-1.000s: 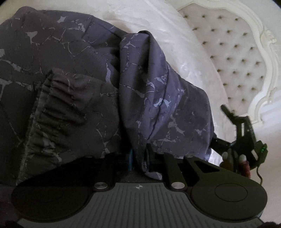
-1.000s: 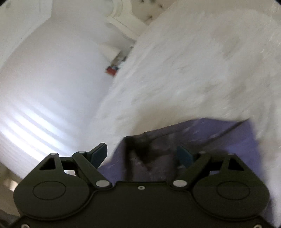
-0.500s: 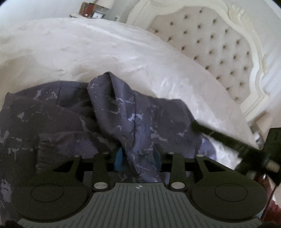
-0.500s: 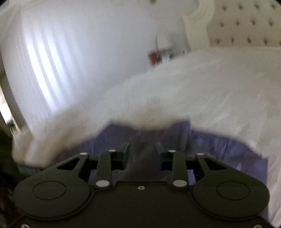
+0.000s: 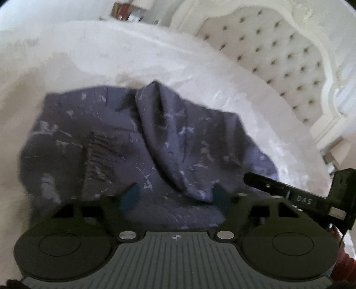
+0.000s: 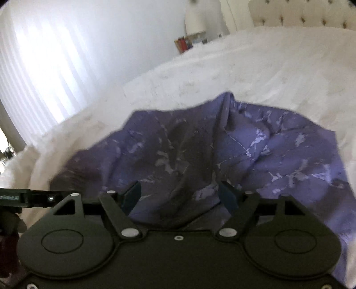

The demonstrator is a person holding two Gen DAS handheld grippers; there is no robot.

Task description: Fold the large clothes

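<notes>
A dark purple garment [image 5: 155, 142] with a pale marbled print lies crumpled on the white bed [image 5: 111, 51]. A raised fold runs down its middle, and a gathered elastic band [image 5: 95, 155] shows at the left. My left gripper [image 5: 175, 197] hovers over the garment's near edge. Its jaws are opening, with cloth below them but not pinched. In the right wrist view the same garment [image 6: 255, 144] spreads ahead. My right gripper [image 6: 180, 196] is also opening above it, its pads clear of the cloth. Each gripper shows at the edge of the other's view.
A cream tufted headboard [image 5: 278, 57] stands at the far right of the bed. A bedside table with books [image 6: 184, 43] and a lamp base [image 6: 195, 17] sits beyond the far corner. White curtains [image 6: 33, 66] line the left wall.
The left gripper let go of the fold it was pinching and drew back and up, and the cloth settled on the bed. The right gripper rolled level, narrowed, then opened again.
</notes>
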